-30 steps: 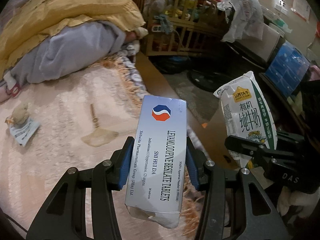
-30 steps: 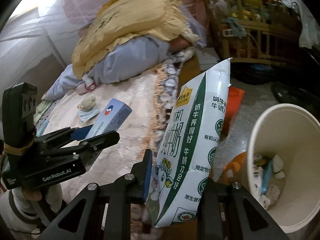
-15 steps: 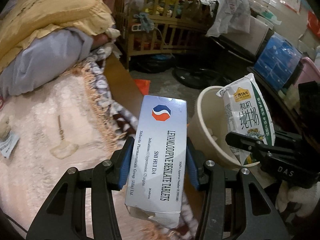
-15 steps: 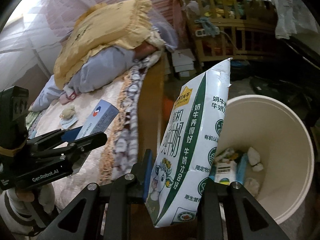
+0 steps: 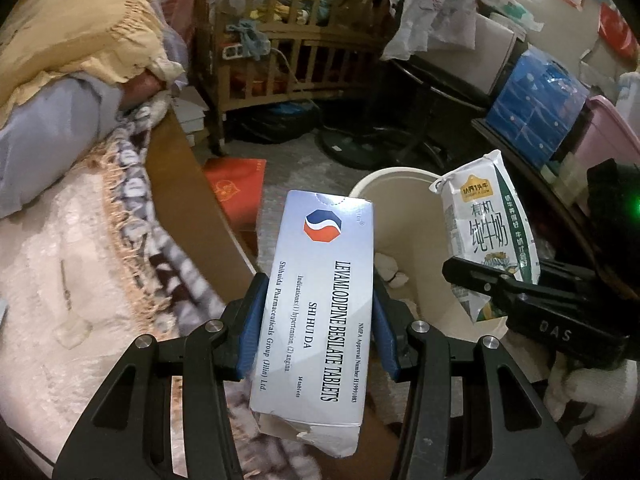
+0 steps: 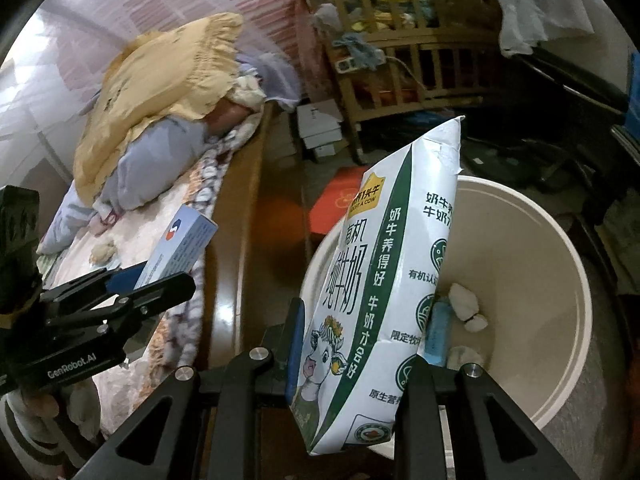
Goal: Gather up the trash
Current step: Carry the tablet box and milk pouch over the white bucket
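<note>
My left gripper (image 5: 316,320) is shut on a white-blue tablet box (image 5: 320,312) and holds it over the wooden bed edge, just left of the cream trash bin (image 5: 404,216). My right gripper (image 6: 360,340) is shut on a white-green milk carton (image 6: 380,288), upright over the near rim of the bin (image 6: 532,280). The bin holds crumpled paper and small packs. The carton (image 5: 488,232) and right gripper (image 5: 520,300) show at the right of the left wrist view. The box (image 6: 180,248) and left gripper (image 6: 152,280) show at the left of the right wrist view.
A bed with a pale fringed blanket (image 5: 60,260), yellow pillow (image 5: 80,32) and grey bedding lies to the left. A wooden crib (image 5: 288,48) stands behind. A red packet (image 5: 236,188) lies on the floor by the bin. Blue and pink storage boxes (image 5: 540,108) stand at right.
Both grippers have moved right, away from the bed and toward the bin. The milk carton is now over the bin's rim, the tablet box beside it.
</note>
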The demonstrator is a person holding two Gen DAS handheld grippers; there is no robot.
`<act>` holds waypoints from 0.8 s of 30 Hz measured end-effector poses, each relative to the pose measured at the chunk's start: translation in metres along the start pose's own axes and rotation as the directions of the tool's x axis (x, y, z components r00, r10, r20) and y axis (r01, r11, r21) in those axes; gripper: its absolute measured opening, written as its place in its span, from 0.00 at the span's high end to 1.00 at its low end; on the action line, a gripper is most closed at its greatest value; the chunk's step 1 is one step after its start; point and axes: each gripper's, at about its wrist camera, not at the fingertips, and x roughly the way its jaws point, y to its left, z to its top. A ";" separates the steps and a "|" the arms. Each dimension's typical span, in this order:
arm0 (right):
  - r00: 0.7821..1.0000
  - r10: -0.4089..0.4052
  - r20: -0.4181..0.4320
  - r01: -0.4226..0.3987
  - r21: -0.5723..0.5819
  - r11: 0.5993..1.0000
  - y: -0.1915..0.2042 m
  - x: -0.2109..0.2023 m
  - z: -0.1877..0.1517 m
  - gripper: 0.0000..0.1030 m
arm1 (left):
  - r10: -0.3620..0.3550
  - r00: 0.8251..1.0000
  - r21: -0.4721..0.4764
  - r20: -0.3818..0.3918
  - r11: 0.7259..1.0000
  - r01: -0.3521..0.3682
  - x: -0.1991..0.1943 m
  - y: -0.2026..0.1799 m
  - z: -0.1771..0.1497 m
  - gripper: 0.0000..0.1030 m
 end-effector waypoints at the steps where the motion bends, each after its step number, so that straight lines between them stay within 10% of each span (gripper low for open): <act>1: 1.000 -0.004 0.003 0.004 0.014 1.000 -0.005 0.000 0.001 0.79 | -0.004 1.000 0.003 -0.003 1.000 0.004 0.003 -0.003 0.002 0.55; 24: 0.999 -0.039 -0.004 0.039 0.159 0.986 -0.060 0.012 -0.004 0.79 | -0.064 0.997 0.027 -0.053 0.997 0.066 0.051 -0.043 0.030 0.55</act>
